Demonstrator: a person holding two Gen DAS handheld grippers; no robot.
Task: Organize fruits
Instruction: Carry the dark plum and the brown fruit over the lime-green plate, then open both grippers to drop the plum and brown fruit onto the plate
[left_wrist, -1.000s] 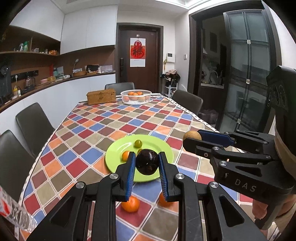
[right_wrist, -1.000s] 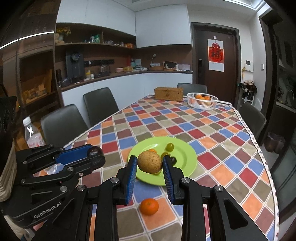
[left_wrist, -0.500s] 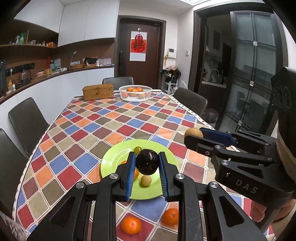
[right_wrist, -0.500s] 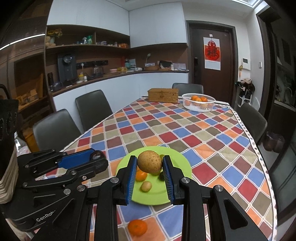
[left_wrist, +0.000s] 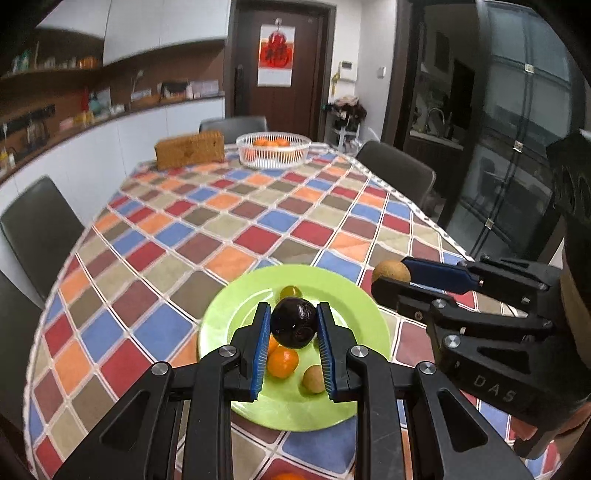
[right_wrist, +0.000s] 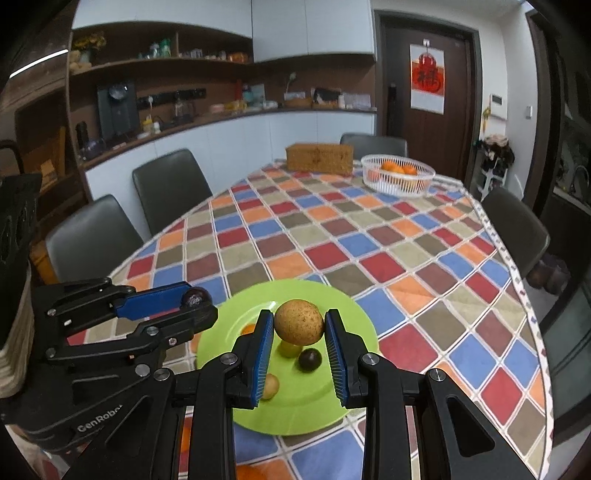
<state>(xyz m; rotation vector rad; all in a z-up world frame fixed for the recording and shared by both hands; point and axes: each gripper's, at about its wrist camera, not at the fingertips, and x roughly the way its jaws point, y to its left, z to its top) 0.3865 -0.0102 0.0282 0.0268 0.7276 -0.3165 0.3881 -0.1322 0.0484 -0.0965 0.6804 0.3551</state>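
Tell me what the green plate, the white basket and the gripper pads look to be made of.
Green plate: likely plastic or melamine; uniform lime colour with a soft sheen. White basket: probably moulded plastic; thin slatted lattice wall, oranges showing through. Left gripper pads: blue, finely ribbed, apparently rubber or soft plastic, on black matte, seemingly plastic arms.

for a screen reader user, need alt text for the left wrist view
The left tongs grip a dark round fruit above a green plate holding small fruits on a checkered tablecloth; the right tongs alongside hold a tan fruit.
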